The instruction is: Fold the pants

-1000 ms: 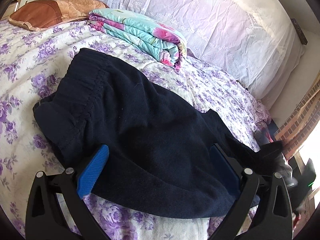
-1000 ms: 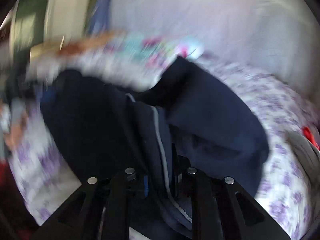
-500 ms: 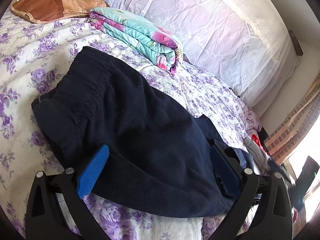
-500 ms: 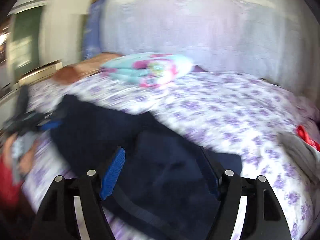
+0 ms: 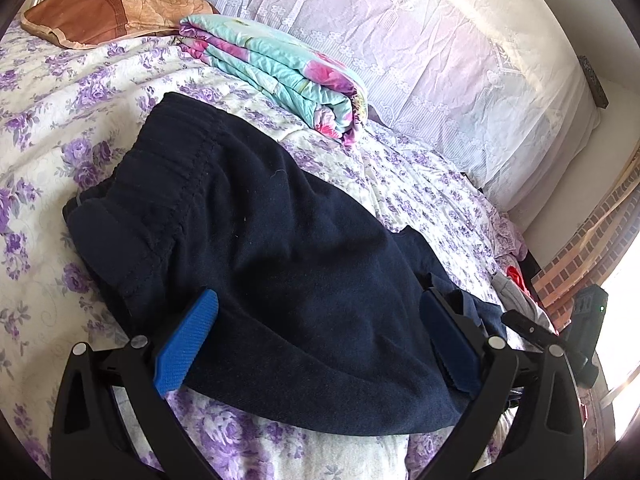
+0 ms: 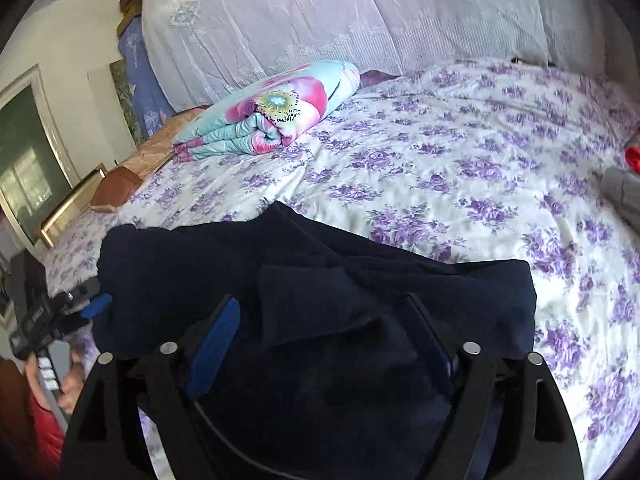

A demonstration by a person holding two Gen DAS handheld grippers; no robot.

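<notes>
Navy pants (image 5: 280,264) folded near bed (image 6: 460,168) edge, left hand-held gripper (image 5: 320,340) spread over them, right hand-held gripper (image 6: 332,340) spread likewise, folded quilt (image 5: 276,68) beyond waistband.

Sunlit bed (image 6: 460,168) in purple-floral sheets, white lace curtain (image 5: 420,52) behind, perhaps a brick wall (image 5: 592,248) beside.

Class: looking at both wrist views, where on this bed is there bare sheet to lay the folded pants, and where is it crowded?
Free: the floral sheet between the dark pants, the rolled quilt and the lace curtain; also a strip left of the waistband. Crowded: the head end, where the brown pillow meets the quilt, and the right edge with grey clothes.
</notes>
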